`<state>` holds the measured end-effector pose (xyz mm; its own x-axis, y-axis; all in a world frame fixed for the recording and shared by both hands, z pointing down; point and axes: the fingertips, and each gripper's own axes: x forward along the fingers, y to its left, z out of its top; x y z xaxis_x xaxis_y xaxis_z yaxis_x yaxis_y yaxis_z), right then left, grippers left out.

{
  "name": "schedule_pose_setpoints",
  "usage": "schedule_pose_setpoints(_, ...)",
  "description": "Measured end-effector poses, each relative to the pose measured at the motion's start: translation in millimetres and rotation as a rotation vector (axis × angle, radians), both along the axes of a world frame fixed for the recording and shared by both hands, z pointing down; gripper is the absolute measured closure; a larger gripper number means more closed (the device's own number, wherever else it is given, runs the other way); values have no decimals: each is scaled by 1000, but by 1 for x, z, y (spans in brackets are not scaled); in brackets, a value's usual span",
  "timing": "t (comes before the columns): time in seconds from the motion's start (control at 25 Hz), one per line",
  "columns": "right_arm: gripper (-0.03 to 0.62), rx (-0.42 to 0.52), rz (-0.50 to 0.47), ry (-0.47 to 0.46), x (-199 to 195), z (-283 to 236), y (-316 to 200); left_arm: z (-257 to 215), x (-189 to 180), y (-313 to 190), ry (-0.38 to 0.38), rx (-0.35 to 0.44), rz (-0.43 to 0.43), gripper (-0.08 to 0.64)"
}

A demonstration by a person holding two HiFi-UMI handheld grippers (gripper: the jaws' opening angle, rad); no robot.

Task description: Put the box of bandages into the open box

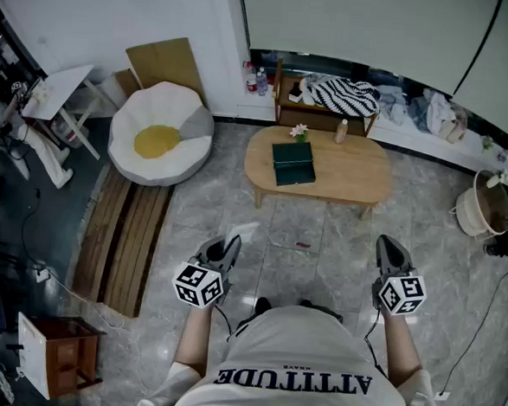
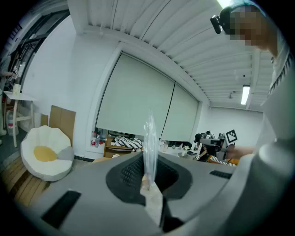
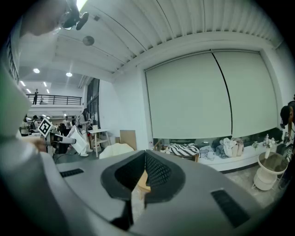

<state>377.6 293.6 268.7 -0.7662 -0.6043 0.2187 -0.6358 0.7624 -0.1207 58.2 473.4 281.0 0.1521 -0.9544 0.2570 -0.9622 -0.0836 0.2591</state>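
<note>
1. The task is sitting at its very start, by my reading. The person is standing well back from the worktop (image 1: 351, 174) and holding both claws about level near the waist.
2. The left claw (image 1: 230, 242) and right claw (image 1: 389, 245) are both showing closed jaws, with nothing clearly gripped.
3. A green box (image 1: 293, 163) is lying mid-worktop and is probably the open box. The bandage box is too small to pick out.
4. The next move is calling for stepping closer, finding the bandage box and opening one claw around it.
</note>
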Motion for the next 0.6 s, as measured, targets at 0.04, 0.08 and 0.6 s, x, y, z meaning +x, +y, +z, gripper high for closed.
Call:
schedule_pose_setpoints(0.04, 572, -1, 1, -2, -1, 0, -1, 0, -1, -1, -1, 2, 0, 526)
schedule_pose_setpoints(0.08, 572, -1, 1, -4, -1, 0, -3, 0, -2, -3, -2, 4, 0, 526)
schedule_pose_setpoints(0.6, 572, -8, 9, -23, -14, -3, -6, 0, -14, -6, -3, 6, 6, 526)
